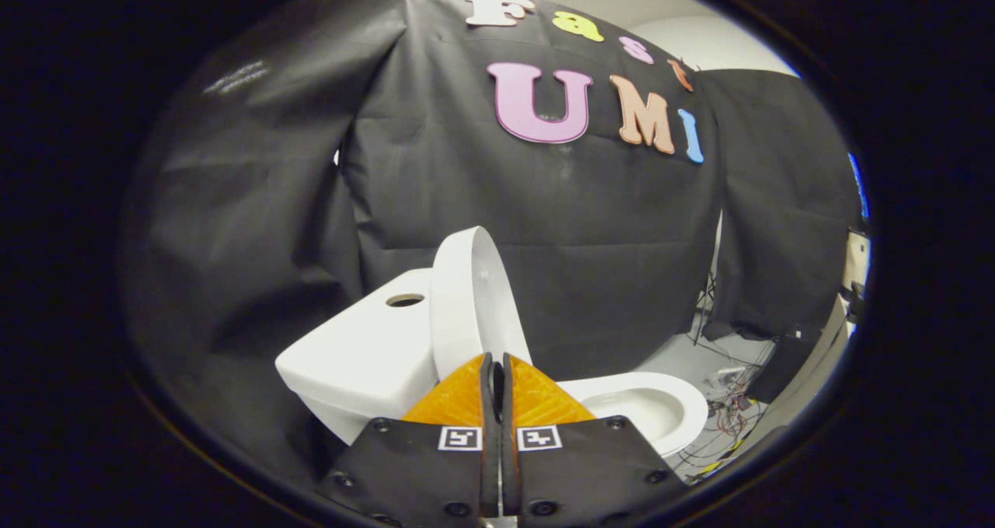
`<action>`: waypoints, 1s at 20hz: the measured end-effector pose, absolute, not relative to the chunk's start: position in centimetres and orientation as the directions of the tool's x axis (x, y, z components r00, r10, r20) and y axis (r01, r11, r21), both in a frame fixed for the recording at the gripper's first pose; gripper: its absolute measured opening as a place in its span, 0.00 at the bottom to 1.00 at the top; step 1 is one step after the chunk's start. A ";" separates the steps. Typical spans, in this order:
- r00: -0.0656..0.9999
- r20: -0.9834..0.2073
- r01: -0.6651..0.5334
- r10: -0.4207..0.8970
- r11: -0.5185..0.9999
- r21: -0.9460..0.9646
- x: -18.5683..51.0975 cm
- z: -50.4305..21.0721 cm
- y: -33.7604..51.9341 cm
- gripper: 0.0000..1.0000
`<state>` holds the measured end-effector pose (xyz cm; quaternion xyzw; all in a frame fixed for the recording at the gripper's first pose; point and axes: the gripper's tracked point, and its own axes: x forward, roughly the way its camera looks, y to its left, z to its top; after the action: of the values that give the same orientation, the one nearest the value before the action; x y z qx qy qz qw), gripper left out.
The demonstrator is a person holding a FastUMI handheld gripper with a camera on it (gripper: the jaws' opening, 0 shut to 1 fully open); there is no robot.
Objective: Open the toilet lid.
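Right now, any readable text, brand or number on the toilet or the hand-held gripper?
On the toilet lid, raised: none.
On the tank: none.
On the bowl: none.
On the hand-held gripper, fingers shut with nothing between them: two square coded markers, patterns only, no words or numbers.

The gripper (497, 368), fingers pressed together, sits just before the raised lid (470, 302); the tank (365, 349) blocks beside it, the bowl (653, 407) lies open.

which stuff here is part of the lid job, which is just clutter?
Job: toilet lid, raised upright against the tank; bowl; gripper, fingers closed together, nothing between them.
Clutter: cables on the floor beyond the bowl.
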<state>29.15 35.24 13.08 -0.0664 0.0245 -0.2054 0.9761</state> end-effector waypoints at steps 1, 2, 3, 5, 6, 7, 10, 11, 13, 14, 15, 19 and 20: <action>0.919 -0.019 0.387 -0.393 0.911 -0.144 29.2 12.9 35.5 0.02; 0.920 -0.015 0.384 -0.391 0.911 -0.152 29.2 13.0 35.5 0.10; 0.927 -0.013 0.367 -0.374 0.916 -0.164 29.0 13.2 35.8 0.17; 0.944 -0.024 0.320 -0.330 0.929 -0.184 29.3 13.2 36.4 0.32; 0.946 -0.037 0.308 -0.321 0.930 -0.199 28.9 13.1 36.3 0.39; 0.945 -0.055 0.305 -0.322 0.930 -0.205 28.5 12.9 36.2 0.47; 0.955 -0.072 0.270 -0.288 0.944 -0.188 27.7 12.6 36.2 0.69; 0.960 -0.068 0.257 -0.273 0.949 -0.182 27.2 12.9 36.3 0.77; 0.968 -0.062 0.230 -0.244 0.958 -0.174 26.5 13.2 36.1 0.92; 0.970 -0.063 0.220 -0.234 0.959 -0.176 26.1 13.2 35.9 1.00; 0.970 -0.068 0.217 -0.232 0.959 -0.180 25.7 13.2 35.4 1.00; 0.978 -0.061 0.183 -0.198 0.963 -0.197 24.2 13.3 34.6 1.00; 0.980 -0.062 0.171 -0.187 0.964 -0.204 23.9 13.3 34.5 1.00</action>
<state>23.89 34.51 13.26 -0.0993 0.0404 -0.0906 0.9901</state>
